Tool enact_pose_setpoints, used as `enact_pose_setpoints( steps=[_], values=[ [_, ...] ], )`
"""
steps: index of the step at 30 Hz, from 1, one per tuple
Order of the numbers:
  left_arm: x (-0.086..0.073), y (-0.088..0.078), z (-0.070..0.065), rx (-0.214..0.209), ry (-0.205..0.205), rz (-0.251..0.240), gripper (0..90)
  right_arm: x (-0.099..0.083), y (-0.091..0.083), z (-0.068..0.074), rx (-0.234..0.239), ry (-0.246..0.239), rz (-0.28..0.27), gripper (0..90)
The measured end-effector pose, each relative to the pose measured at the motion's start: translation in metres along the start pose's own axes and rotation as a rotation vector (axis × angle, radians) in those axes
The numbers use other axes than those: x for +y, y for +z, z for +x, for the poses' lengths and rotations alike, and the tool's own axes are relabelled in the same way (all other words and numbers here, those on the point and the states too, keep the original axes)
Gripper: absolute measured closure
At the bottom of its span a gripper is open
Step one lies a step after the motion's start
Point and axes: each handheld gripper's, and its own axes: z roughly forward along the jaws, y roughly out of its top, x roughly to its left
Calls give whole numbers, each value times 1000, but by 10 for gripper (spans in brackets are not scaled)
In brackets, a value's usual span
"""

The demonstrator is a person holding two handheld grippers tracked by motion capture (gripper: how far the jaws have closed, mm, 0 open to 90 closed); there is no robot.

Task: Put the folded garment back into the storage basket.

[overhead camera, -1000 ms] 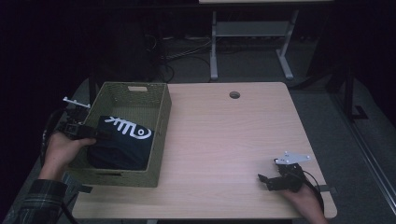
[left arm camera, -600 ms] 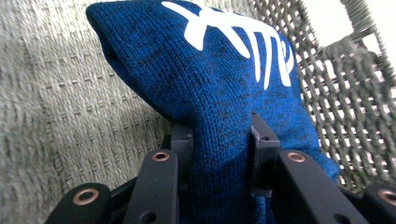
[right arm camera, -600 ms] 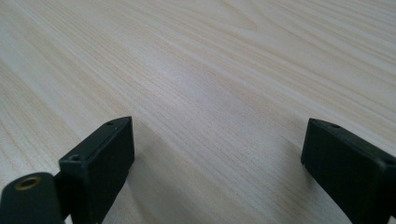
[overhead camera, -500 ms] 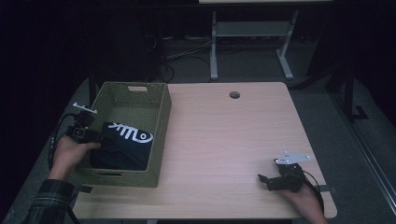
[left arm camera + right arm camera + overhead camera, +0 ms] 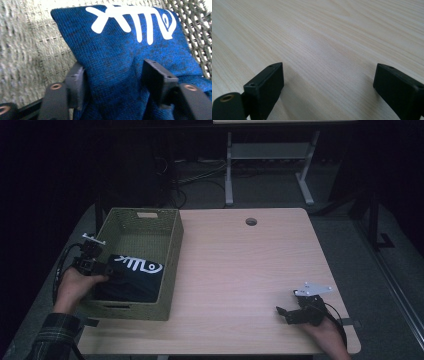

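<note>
A folded dark blue garment [image 5: 132, 277] with a white print lies in the near part of the olive woven basket [image 5: 171, 255] at the table's left. My left gripper [image 5: 112, 272] reaches over the basket's left wall onto the garment's left edge. Its jaws have just been opening. In the left gripper view they stand apart with a ridge of the blue garment [image 5: 120, 55] still bulging between them [image 5: 117, 72]. My right gripper [image 5: 282, 312] rests on the table near the front right corner, open, with bare wood [image 5: 324, 30] between its jaws [image 5: 328, 77].
The wooden table [image 5: 240, 270] has a round cable hole [image 5: 251, 221] near its far edge. Beyond it stand a white metal frame [image 5: 270, 155] and loose cables [image 5: 195, 177] on the dark floor. The basket's far half is bare.
The left gripper has sunk with the garment into the basket, and the garment now lies flatter on the bottom. Its jaws have spread apart. The right gripper has stayed still.
</note>
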Motion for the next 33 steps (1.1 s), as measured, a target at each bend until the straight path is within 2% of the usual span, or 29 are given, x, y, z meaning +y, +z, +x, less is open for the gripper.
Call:
enact_pose_setpoints(
  steps=[5,9,14,20,29,33],
  values=[
    [-1,-8,3,36,2,-28,273,0,0,0,0,0,1,92],
    [-2,-15,4,43,-2,-65,235,0,0,0,0,0,1,92],
    [-1,-18,-2,43,6,-94,171,0,0,0,0,0,1,92],
    [6,-23,-16,7,26,-149,152,0,0,0,0,0,2,92],
    [18,-25,-40,-2,88,-219,131,0,0,0,-1,0,2,92],
    [24,-23,-55,-3,125,-233,131,0,0,0,-1,1,3,92]
  ],
)
